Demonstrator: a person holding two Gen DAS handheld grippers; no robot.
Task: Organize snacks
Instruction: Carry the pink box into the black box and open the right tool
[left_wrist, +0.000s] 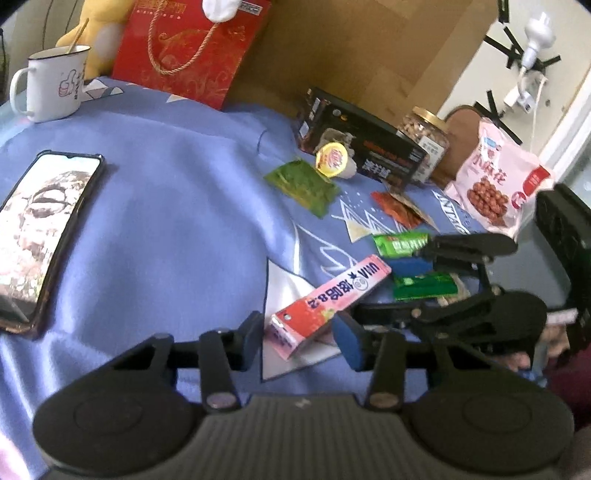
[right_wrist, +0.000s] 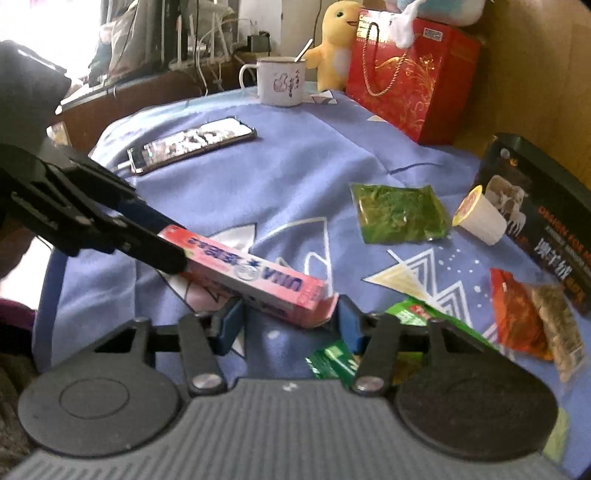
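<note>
Two grippers at one pink candy box (left_wrist: 325, 302).
Left gripper (left_wrist: 301, 339) jaws half-spread, straddling the box's one end; right gripper (right_wrist: 288, 325) likewise at the other; whether either presses, I cannot tell.

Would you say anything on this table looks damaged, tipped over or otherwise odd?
Yes. The small white cup with a yellow lid lies on its side beside the black box. The pink carton has its end flap hanging open near the right gripper.
</note>
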